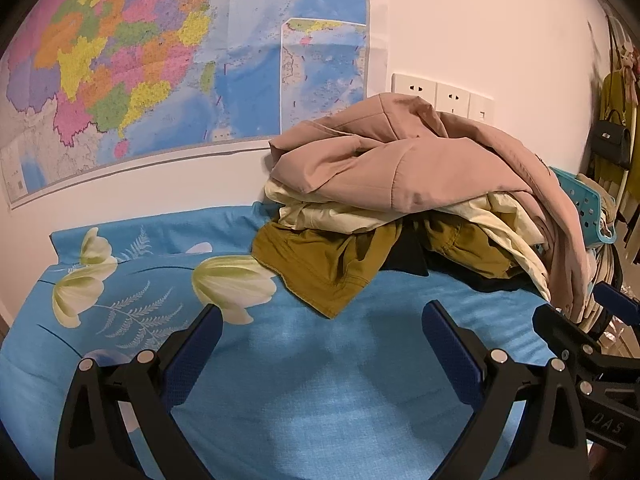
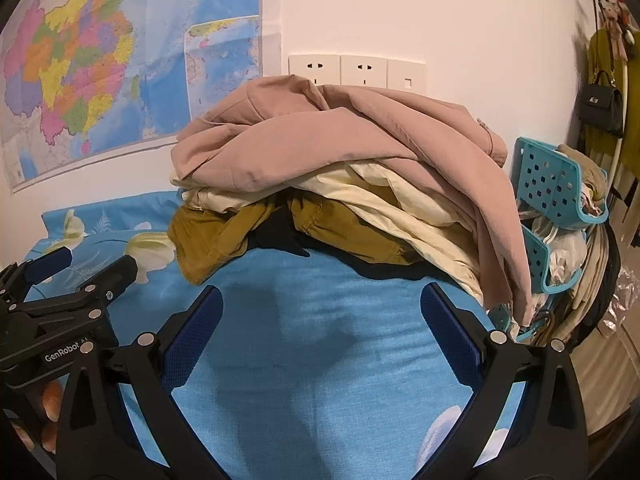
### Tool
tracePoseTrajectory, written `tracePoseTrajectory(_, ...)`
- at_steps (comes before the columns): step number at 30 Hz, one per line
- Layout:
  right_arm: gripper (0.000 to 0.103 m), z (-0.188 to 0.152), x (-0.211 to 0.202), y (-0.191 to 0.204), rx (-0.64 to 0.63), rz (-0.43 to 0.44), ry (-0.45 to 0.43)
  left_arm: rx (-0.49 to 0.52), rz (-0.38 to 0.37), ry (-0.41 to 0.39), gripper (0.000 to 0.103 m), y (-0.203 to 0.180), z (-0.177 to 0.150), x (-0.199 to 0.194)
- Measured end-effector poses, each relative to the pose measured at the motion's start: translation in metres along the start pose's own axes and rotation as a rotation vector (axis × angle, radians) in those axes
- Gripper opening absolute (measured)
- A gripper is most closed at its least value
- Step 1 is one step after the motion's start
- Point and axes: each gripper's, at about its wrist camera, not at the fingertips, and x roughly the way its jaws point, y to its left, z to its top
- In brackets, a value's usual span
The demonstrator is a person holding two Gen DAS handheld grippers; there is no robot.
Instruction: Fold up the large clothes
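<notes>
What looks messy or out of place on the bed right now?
The clothes pile is an unfolded heap. The pink garment on top droops off the bed's right edge over the blue basket. Both grippers, left and right, are open and empty.

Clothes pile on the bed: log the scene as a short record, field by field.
surface: bed with blue floral sheet
pile top: pink garment, crumpled, draping off the right side
pile middle: cream garment
pile bottom: mustard garment over a dark garment
folded so far: nothing
left gripper: open, empty, short of the pile
right gripper: open, empty, short of the pile
beside the bed: teal perforated rack holding more fabric
wall: coloured map, row of sockets
</notes>
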Motion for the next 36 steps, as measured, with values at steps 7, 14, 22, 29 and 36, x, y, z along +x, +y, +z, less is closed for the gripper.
tracePoseTrajectory(7,0.098,0.0004,-0.0016,0.0017,-0.004,0.001,-0.006,0.001,0.001,0.001,0.097,0.0,0.0008,0.0007)
tracePoseTrajectory(14,0.098,0.0009,-0.0021,0.0019,-0.004,0.0,-0.008,0.002,-0.002,0.003,0.097,-0.0012,-0.001,0.0009)
tracePoseTrajectory(22,0.098,0.0011,-0.0036,0.003,-0.005,0.001,-0.01,0.0,-0.001,0.003,0.097,-0.0018,-0.0025,0.0008)
tracePoseTrajectory(29,0.098,0.0009,-0.004,0.003,-0.004,-0.001,-0.011,-0.003,-0.004,0.001,0.097,-0.0006,-0.0034,-0.0001)
tracePoseTrajectory(36,0.098,0.0013,-0.0038,0.0035,-0.003,0.003,-0.009,-0.004,-0.003,-0.001,0.097,-0.0003,-0.0034,-0.0002)
